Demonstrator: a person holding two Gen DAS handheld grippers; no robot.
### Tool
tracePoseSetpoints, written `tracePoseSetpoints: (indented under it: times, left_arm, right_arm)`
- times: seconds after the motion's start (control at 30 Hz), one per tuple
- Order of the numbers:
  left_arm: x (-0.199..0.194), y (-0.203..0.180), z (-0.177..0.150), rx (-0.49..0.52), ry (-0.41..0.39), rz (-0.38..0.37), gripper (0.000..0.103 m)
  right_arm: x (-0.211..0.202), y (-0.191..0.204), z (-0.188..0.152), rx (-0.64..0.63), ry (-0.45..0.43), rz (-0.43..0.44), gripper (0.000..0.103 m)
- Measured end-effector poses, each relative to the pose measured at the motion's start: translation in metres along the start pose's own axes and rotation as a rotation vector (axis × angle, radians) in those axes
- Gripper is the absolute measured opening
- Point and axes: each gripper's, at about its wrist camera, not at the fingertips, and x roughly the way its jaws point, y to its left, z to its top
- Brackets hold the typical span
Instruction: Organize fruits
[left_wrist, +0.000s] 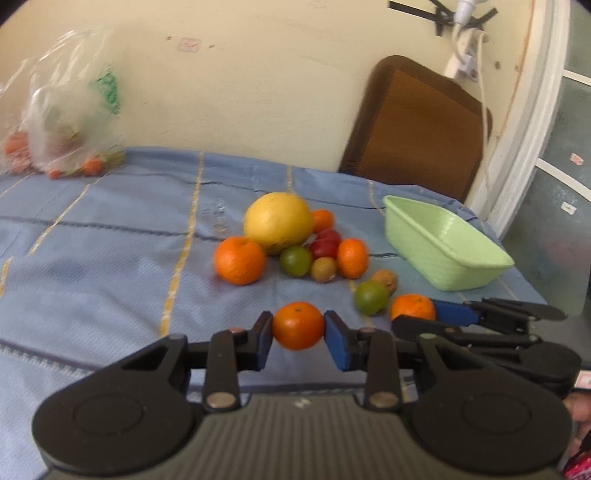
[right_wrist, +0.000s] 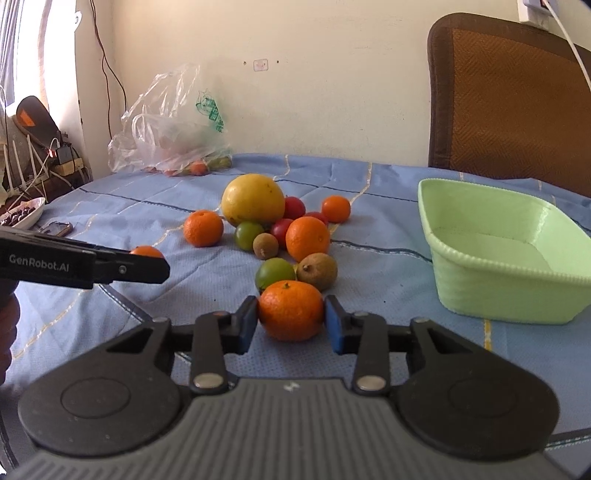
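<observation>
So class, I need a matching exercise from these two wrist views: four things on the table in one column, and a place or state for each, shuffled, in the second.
Things
1. green basket
2. grapefruit
3. plastic bag
4. left hand-held gripper

Places or states
A. at the back of the table by the wall
B. shut on an orange
C. nothing visible inside, right of the fruit pile
D. biggest fruit in the pile

Pairs: 1-C, 2-D, 3-A, 4-B

Bright daylight; left view motion-blurred, fisheye warp w/ dark corners
</observation>
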Motion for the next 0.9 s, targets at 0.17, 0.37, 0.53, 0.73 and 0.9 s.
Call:
tracePoseSetpoints:
  times: [0.17,0.37,0.53,0.73,0.9]
  left_arm:
    - [0.015,-0.044,0.034,0.075,-0.018,-0.097,0.031]
    - [0.066,-0.1,0.071,0.107,-0.002,-0.203,0.031]
    - [0.119,-0.13,0.08,0.117,0.062,-0.206,0.031]
    - [0.146,-0.14,0.074,0.13,0.094,-0.184,0.031]
    - [0.143,-0.145,0.072,0.142,0.095,-0.186,0.033]
  right_arm:
    - [-0.035,-0.034,0.008,0.069,-0.191,-0.11,0.041]
    - [-0.052,-0.101,0.01,0.18,-0.266,-0.322,0.041]
    - [-0.051,-0.119,0.004,0.181,-0.273,-0.392,0.041]
    - [-0.044,-0.124,0.002,0.198,-0.234,-0.387,0.042]
    - [-0.045,-0.124,0.002,0.208,-0.234,-0.385,0.043]
